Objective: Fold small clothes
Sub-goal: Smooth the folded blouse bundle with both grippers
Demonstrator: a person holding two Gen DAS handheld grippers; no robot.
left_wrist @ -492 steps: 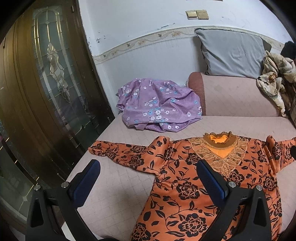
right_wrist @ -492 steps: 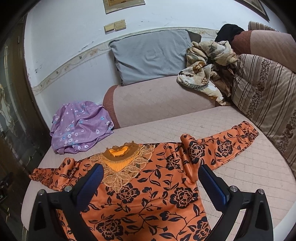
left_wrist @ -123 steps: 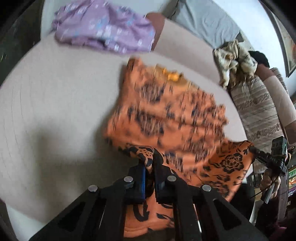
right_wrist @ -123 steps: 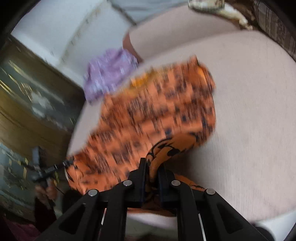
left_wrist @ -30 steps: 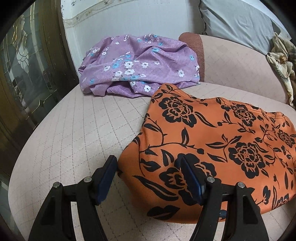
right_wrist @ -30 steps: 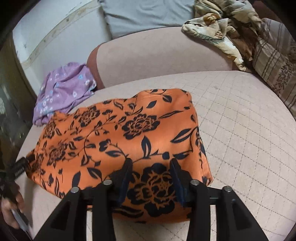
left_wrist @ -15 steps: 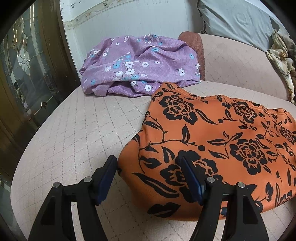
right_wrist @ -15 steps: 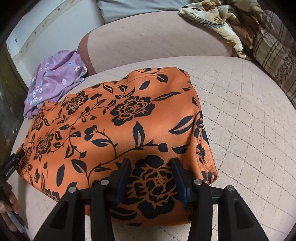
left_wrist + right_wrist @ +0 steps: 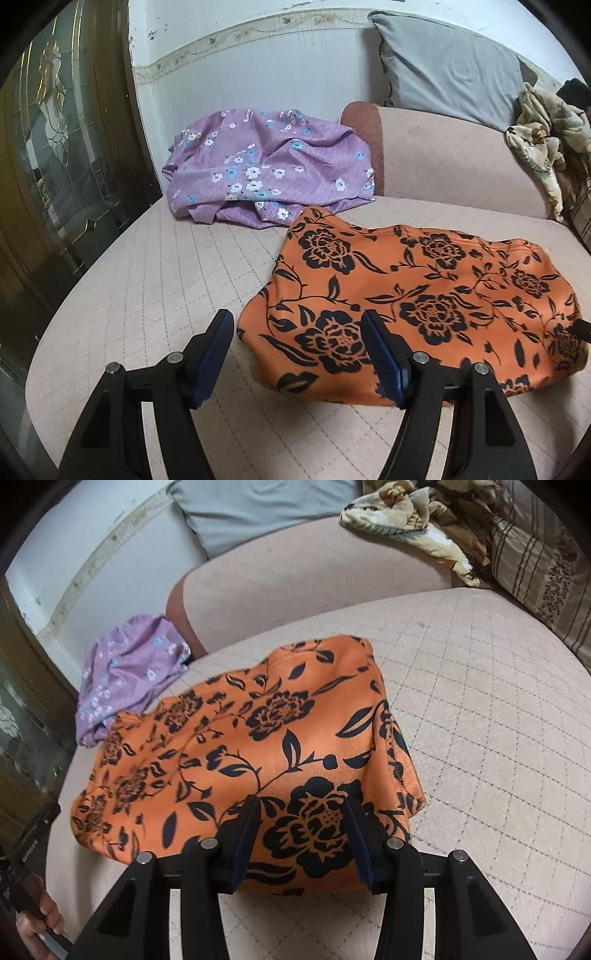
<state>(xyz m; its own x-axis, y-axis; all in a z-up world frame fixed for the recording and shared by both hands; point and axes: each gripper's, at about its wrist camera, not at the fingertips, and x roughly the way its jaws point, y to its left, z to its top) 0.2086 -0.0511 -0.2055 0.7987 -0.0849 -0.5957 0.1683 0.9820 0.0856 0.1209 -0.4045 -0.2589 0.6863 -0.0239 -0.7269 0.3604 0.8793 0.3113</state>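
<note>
While both grippers hang above the sofa seat (image 9: 155,280), the orange floral garment (image 9: 417,295) lies on it already folded into a compact rectangle, its black flowers facing up. The left gripper (image 9: 297,354) has its jaws standing wide apart with nothing between the pads; it sits over the near left corner of the garment, one finger over the bare quilted cover and the other over the orange cloth, and I see no contact with the fabric. The right gripper (image 9: 304,840) has its jaws parted too, a little narrower, and they frame the big black flower at the near edge of the garment (whether the pads touch the cloth I cannot tell, but they do not pinch it). Behind the folded piece, just beside its far left corner, a purple flowered cloth (image 9: 266,177) lies crumpled against the backrest. A grey pillow (image 9: 447,77) leans on the wall, and a hand (image 9: 40,919) shows at the lower left edge of the right wrist view.
</note>
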